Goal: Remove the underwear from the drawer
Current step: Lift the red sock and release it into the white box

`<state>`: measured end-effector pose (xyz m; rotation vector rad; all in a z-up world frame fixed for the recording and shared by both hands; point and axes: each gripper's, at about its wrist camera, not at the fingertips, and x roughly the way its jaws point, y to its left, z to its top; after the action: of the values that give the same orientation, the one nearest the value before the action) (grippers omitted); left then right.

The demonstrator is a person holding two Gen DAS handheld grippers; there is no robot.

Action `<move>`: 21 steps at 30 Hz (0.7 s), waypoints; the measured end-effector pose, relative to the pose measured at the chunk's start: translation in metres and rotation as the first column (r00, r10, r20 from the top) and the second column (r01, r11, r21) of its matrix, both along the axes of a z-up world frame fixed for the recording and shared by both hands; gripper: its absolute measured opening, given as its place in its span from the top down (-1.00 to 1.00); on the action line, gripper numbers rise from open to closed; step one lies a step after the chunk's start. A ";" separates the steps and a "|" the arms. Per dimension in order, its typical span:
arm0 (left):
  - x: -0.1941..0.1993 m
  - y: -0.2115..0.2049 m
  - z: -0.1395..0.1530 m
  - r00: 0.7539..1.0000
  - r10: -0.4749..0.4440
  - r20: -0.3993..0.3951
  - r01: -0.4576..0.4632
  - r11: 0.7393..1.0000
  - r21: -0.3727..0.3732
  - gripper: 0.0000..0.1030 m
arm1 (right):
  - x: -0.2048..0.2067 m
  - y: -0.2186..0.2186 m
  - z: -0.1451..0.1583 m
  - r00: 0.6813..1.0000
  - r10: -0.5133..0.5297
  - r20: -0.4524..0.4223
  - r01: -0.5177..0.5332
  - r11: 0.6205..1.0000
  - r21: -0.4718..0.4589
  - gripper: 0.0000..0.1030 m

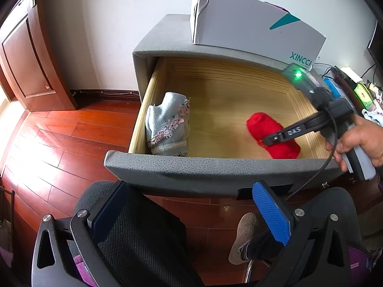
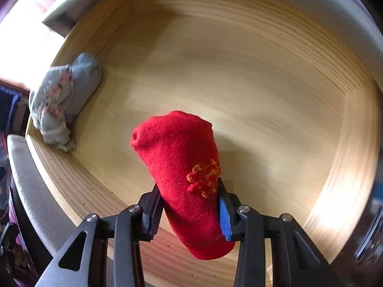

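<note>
Right wrist view: the right gripper (image 2: 190, 211) clamps the red knitted fabric roll (image 2: 182, 167) crosswise in the pale wooden drawer (image 2: 263, 71).

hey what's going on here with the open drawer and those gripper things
A person is emptying an open wooden drawer using two handheld grippers. The right gripper points down into it, with a rolled red garment between its pads, which press on its sides. A rolled pale blue garment with pink trim lies against the drawer's left wall. The left gripper hangs in front of the drawer, open and holding nothing.
</note>
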<state>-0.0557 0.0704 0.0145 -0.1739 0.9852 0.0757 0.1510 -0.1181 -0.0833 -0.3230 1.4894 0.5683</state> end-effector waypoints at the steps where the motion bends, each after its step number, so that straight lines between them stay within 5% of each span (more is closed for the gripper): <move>1: 0.000 0.000 0.000 1.000 0.002 -0.002 -0.002 1.000 0.001 -1.00 | -0.003 -0.004 0.002 1.000 -0.015 0.008 0.015 1.000 0.009 0.24; 13: -0.003 -0.004 0.003 0.999 -0.017 0.028 0.017 1.000 0.014 -1.00 | -0.020 -0.048 0.027 0.966 -0.238 0.098 0.219 0.960 0.172 0.24; 21: -0.002 -0.003 0.001 1.000 -0.007 0.020 0.006 1.000 0.016 -1.00 | -0.009 -0.068 0.036 0.948 -0.278 0.157 0.243 0.947 0.209 0.24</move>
<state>-0.0572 0.0670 0.0155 -0.1564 0.9647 0.0756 0.1417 -0.1858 -0.0472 -0.0269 1.2633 0.4473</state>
